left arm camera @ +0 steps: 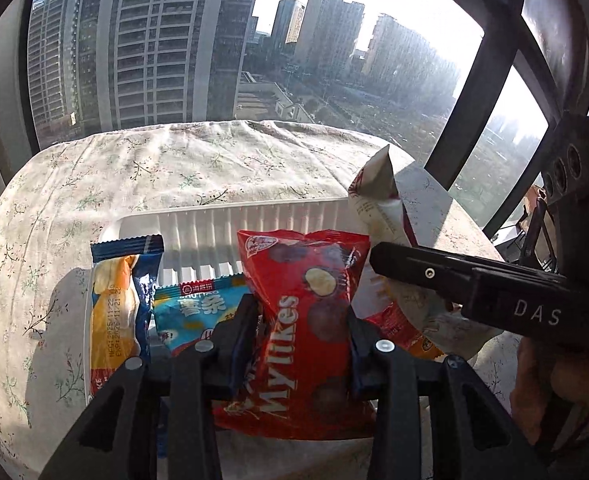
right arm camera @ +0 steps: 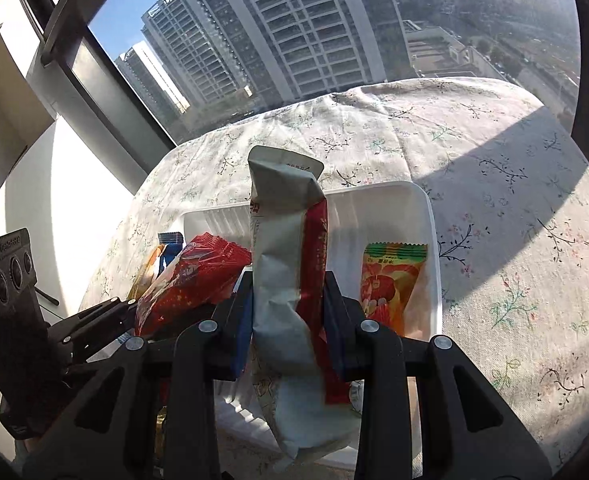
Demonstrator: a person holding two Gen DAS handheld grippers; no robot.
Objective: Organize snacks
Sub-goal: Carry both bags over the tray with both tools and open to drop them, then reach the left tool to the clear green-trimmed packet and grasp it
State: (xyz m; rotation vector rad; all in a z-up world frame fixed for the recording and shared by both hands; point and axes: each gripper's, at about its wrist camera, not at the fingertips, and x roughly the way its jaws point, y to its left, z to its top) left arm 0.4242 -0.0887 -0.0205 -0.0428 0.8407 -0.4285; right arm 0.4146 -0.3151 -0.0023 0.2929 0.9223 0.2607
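Note:
My left gripper (left arm camera: 300,320) is shut on a red Mylikes bag (left arm camera: 306,280), held upright over the near edge of a white plastic tray (left arm camera: 214,220). In the tray's left part stand a blue and yellow packet (left arm camera: 114,300) and a light blue packet (left arm camera: 190,304). My right gripper (right arm camera: 288,312) is shut on a tall white pouch with a red stripe (right arm camera: 282,248), also over the tray (right arm camera: 426,216). An orange and green packet (right arm camera: 390,280) lies in the tray's right part. Each gripper shows in the other's view: the right gripper (left arm camera: 390,276) and the left gripper (right arm camera: 134,304) are close together.
The tray sits on a table under a floral cloth (left arm camera: 154,168). A large window with dark frames (left arm camera: 482,92) stands just past the table's far edge, and a white wall (right arm camera: 34,208) is to the left. Bare cloth (right arm camera: 514,200) stretches to the right of the tray.

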